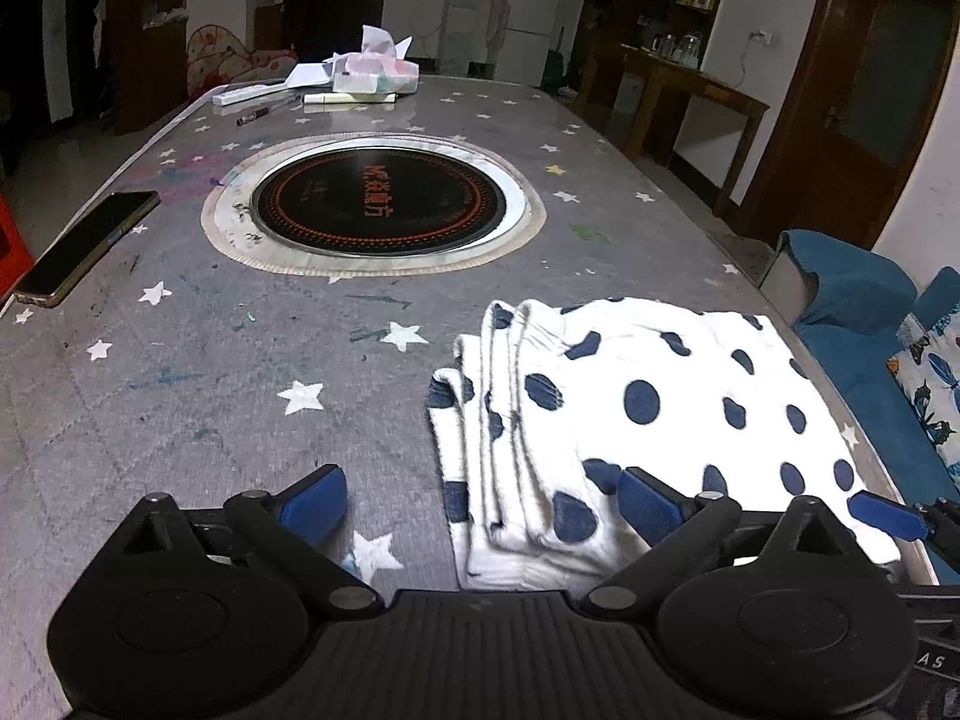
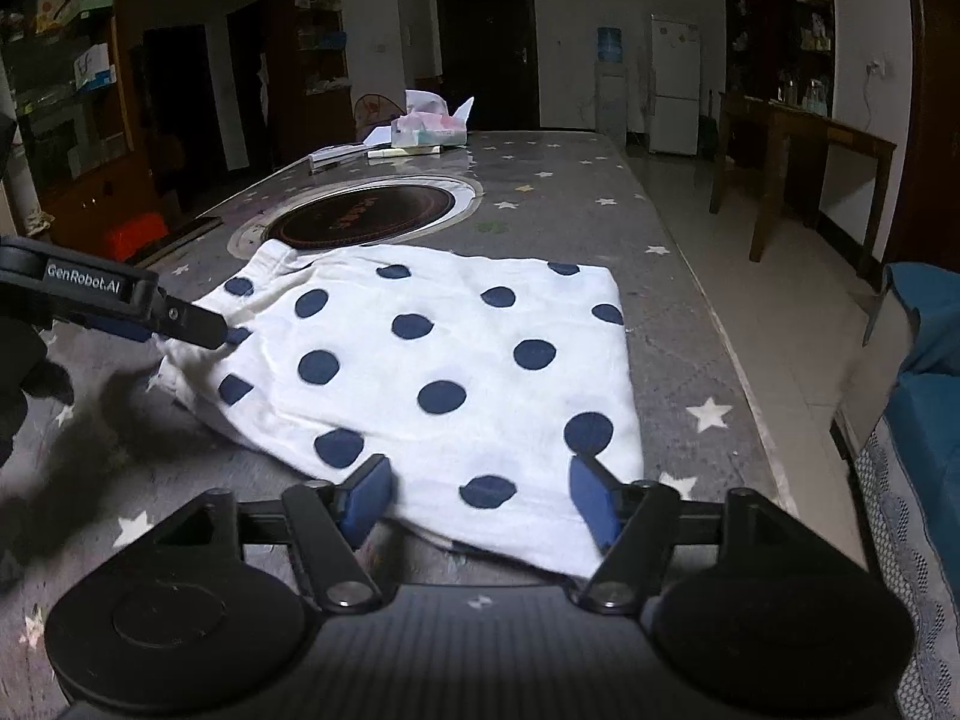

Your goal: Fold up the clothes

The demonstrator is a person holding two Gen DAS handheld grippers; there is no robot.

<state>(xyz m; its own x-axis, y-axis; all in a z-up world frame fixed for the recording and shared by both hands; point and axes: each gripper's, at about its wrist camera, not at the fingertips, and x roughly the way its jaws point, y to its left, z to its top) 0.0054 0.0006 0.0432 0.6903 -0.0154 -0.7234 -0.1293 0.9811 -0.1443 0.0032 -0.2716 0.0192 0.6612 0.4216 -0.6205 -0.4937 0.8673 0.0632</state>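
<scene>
Already folded to a stacked rectangle, the garment (image 2: 456, 372) lies just this side of the hob (image 1: 378, 204) — both grippers, left (image 1: 480, 498) and right (image 2: 477, 498), gape wide and empty at its near edge — a snagging finger could spill the layers.

Low wrist views — seemingly shared tabletop (image 1: 180, 360)

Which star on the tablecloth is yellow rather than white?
The yellow star right of the round cooktop, towards the table's far end; the stars around it are white.
</scene>
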